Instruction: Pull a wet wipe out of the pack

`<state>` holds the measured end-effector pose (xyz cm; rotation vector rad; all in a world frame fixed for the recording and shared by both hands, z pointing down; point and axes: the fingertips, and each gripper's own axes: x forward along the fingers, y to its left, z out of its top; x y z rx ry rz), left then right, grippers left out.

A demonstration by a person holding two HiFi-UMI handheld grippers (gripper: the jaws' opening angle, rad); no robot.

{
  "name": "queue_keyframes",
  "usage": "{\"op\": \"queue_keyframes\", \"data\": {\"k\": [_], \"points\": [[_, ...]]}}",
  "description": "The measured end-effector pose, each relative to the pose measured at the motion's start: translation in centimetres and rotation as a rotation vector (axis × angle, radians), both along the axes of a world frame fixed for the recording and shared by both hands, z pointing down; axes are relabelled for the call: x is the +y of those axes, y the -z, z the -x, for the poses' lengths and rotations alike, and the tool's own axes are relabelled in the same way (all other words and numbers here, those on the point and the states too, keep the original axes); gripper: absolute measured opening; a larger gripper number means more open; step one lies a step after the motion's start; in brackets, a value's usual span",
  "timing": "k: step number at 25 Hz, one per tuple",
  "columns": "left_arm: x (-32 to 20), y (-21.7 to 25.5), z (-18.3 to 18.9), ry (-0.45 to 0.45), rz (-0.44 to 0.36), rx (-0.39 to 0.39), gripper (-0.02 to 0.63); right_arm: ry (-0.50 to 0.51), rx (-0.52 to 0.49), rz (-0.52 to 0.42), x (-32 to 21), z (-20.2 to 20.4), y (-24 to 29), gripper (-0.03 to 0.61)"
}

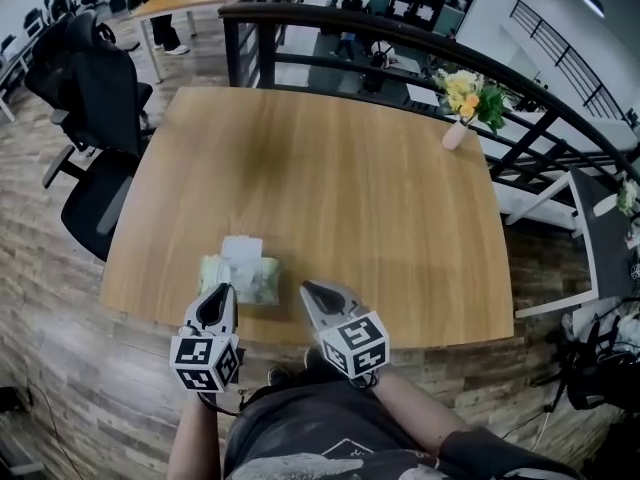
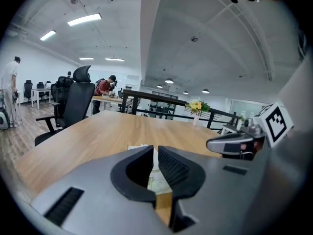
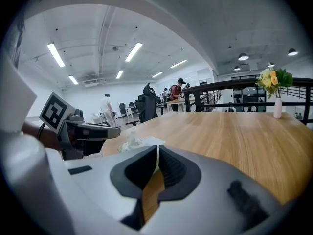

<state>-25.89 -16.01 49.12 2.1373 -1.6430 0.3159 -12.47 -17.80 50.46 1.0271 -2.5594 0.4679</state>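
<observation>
Your left gripper (image 1: 218, 291) has its jaws drawn together to a thin slit with nothing between them, and your right gripper (image 1: 308, 288) is closed and empty the same way. You hold both side by side over the near edge of the table (image 1: 380, 198), forearms reaching forward from your body, noses aimed ahead and tipped slightly downward. The wet wipe pack (image 1: 255, 280) lies flat near that edge, a white wipe (image 1: 242, 248) sticking out of its top. Your left jaws sit at its near left corner; whether they touch does not show. Your right ones sit just beside its right end, clear of it.
</observation>
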Motion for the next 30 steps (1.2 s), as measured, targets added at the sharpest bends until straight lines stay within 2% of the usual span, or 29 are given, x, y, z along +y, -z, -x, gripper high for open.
{"op": "queue_keyframes", "data": {"k": [4, 8, 15, 20, 26, 30], "points": [[-1.2, -1.0, -0.3, 0.028, 0.040, -0.078, 0.029, 0.058, -0.016, -0.007, -1.2, 0.0, 0.0, 0.026], [-1.9, -1.7, -0.2, 0.079, 0.068, -0.120, 0.107, 0.106, -0.025, -0.001, -1.9, -0.4, -0.6, 0.026], [-2.5, -3.1, 0.5, 0.161, 0.117, -0.192, 0.114, 0.160, -0.029, 0.010, -2.5, -1.0, -1.4, 0.027], [-2.7, -3.5, 0.6, 0.150, 0.137, -0.198, 0.112, 0.175, -0.025, 0.036, -2.1, -0.3, -1.9, 0.028], [-3.3, -4.4, 0.8, 0.086, 0.145, -0.157, 0.107, 0.162, -0.008, 0.046, -2.0, 1.7, -2.6, 0.028], [-3.7, -4.2, 2.0, 0.057, 0.143, -0.111, 0.057, 0.139, 0.002, 0.050, -2.0, 3.8, -2.4, 0.028]]}}
